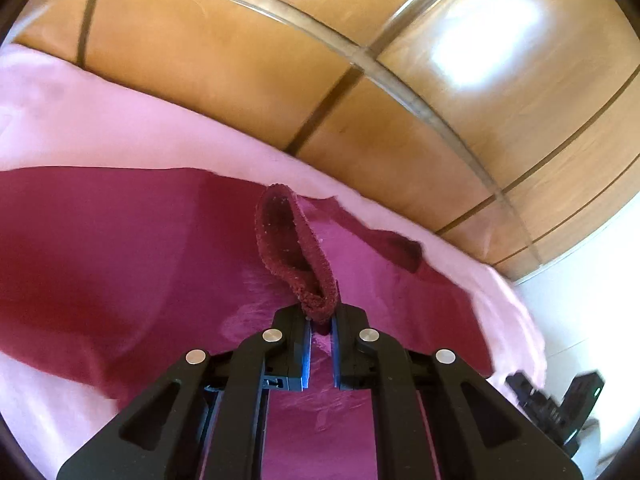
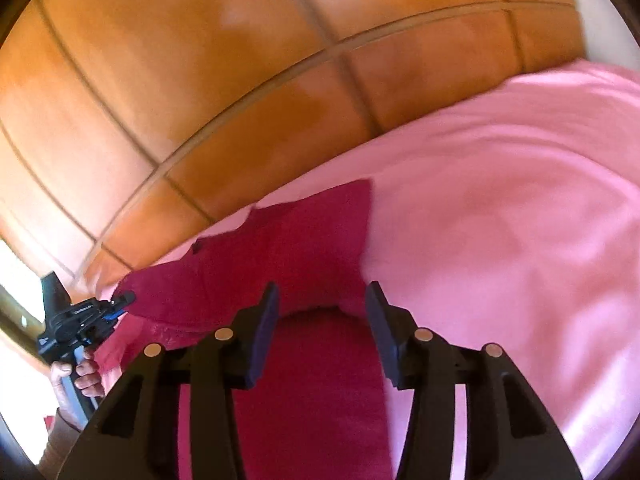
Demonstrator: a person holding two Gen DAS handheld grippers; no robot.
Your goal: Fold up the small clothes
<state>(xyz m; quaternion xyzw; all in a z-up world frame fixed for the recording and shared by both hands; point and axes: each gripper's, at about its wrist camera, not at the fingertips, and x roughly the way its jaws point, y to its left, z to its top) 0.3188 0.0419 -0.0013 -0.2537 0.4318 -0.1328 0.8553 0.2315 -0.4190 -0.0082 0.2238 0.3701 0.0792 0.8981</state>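
Note:
A dark red garment (image 1: 120, 248) lies spread on a pink bed cover (image 1: 80, 120). My left gripper (image 1: 321, 320) is shut on the garment's ribbed knit edge (image 1: 292, 240), which stands up in a loop above the jaws. In the right wrist view the same garment (image 2: 304, 240) lies on the pink cover (image 2: 500, 220). My right gripper (image 2: 322, 300) is open and empty just above the garment's near part. The left gripper (image 2: 86, 320) shows at the left of that view, held in a hand, at the garment's left edge.
A wooden panelled headboard or wardrobe (image 1: 280, 60) rises behind the bed; it also fills the top of the right wrist view (image 2: 180, 80). The right gripper's body (image 1: 560, 404) shows at the lower right of the left wrist view, past the cover's edge.

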